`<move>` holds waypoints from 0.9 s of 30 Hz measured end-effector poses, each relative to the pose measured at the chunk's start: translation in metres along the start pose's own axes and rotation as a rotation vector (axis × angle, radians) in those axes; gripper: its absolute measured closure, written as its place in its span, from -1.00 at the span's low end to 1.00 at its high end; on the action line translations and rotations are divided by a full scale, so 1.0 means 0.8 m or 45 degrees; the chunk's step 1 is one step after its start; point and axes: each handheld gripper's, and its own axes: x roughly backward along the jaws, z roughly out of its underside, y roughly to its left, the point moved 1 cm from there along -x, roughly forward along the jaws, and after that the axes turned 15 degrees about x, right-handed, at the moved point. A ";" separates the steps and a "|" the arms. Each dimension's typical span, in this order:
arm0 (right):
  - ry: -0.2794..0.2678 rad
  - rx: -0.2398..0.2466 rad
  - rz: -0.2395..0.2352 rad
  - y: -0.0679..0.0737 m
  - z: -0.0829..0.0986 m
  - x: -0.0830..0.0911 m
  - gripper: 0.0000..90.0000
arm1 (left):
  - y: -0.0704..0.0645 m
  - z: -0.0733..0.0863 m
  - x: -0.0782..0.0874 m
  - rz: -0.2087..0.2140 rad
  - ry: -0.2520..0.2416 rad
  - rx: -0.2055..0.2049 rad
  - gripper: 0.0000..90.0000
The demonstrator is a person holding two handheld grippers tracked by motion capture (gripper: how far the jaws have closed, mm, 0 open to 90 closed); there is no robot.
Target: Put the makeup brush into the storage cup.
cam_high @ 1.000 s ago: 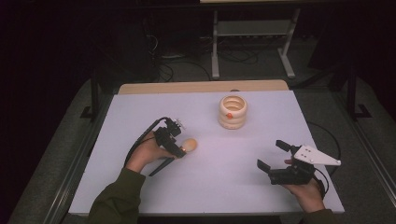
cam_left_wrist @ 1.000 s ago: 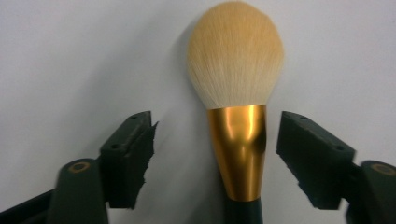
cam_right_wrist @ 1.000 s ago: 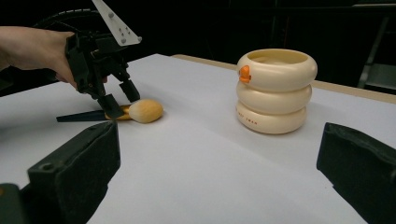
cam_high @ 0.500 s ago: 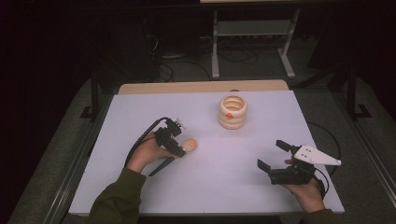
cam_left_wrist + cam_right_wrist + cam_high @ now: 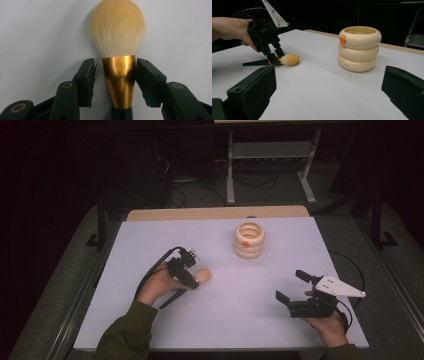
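My left claw (image 5: 113,82): jaws spread on either side of the gold metal ferrule, a slim gap on one side.
Brush: soft cream-bristled makeup brush with gold ferrule and dark handle (image 5: 118,50), lying flat on the white table (image 5: 150,245) between my jaws, bristles pointing ahead of them.
My right claw (image 5: 293,285): spread wide, holding nothing.
Beyond it: cream ringed ceramic holder with an orange mark (image 5: 249,240), upright, well apart.

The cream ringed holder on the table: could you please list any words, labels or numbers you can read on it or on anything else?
Cream ringed holder: small dark lettering on its lowest ring, too blurred to read.
Orange mark on its top ring: a shape, no legible text.
Makeup brush: no text.
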 end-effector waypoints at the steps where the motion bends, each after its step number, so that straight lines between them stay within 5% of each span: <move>1: 0.000 0.000 0.000 0.000 0.000 0.000 -1.00 | 0.000 0.000 0.000 0.000 0.000 0.000 0.13; 27: 0.000 -0.002 0.002 0.000 0.000 0.000 -1.00 | -0.001 -0.001 0.000 -0.044 0.008 -0.015 0.34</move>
